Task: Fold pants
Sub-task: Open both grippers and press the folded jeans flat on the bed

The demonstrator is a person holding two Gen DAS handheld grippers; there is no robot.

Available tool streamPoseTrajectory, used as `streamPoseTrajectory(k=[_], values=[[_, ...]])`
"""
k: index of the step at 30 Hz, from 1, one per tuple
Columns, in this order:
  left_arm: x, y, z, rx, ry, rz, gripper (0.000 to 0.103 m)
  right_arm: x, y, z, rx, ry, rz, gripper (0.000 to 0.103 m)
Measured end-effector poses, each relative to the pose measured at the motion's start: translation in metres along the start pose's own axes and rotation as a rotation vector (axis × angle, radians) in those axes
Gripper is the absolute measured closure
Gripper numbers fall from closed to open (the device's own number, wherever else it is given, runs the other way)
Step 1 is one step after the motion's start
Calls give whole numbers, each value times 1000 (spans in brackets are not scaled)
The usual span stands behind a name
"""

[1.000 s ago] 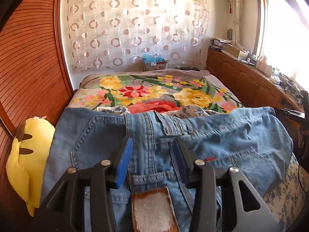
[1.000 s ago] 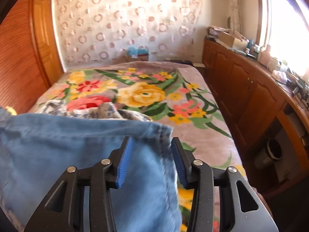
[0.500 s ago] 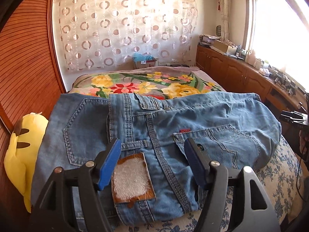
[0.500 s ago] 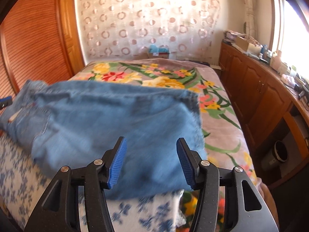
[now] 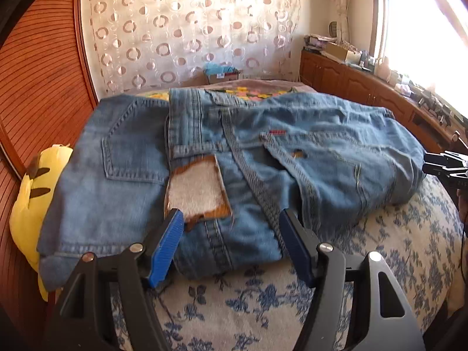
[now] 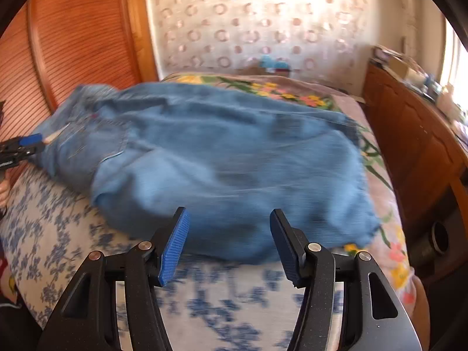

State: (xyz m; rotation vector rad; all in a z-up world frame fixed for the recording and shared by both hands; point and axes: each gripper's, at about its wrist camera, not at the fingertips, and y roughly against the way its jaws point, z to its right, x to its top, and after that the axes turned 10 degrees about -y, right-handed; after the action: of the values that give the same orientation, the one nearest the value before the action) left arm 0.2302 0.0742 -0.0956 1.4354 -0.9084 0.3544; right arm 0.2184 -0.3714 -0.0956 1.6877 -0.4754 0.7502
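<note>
Folded blue jeans (image 5: 234,158) lie across the bed, back pockets and a brown leather waist patch (image 5: 197,191) facing up. My left gripper (image 5: 231,234) is open and empty, hovering just in front of the waistband end. In the right wrist view the jeans (image 6: 228,161) are a blurred blue bundle, and my right gripper (image 6: 229,234) is open and empty just in front of the leg end. Each gripper shows at the edge of the other view: the right one (image 5: 444,169) and the left one (image 6: 20,146).
The bed has a blue-flowered white sheet (image 5: 380,263) near me and a floral blanket (image 6: 292,93) further back. A yellow plush toy (image 5: 29,193) lies by the wooden wall on the left. Wooden cabinets (image 6: 415,134) run along the right of the bed.
Both grippers have let go of the jeans, opened wide and pulled back. The jeans have dropped flat onto the bed.
</note>
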Motion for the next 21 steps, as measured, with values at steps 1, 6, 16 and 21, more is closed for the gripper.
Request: streamPoseTrajectory(k=[1,6,16,21], values=[[-3,0,0,1,1,-6,36,-2,-3,-9,12,19,-7,44],[-20,6,-3,6,7,-23,36,-8,-12,-37,31,84,-21,40],[-33,3,-5,-20,24,-26,45,-16,-26,-65,17,166,-43,34],[-29,-2,-8,-12,27,-14,55,-17,-33,-70,-5,188,-50,33]])
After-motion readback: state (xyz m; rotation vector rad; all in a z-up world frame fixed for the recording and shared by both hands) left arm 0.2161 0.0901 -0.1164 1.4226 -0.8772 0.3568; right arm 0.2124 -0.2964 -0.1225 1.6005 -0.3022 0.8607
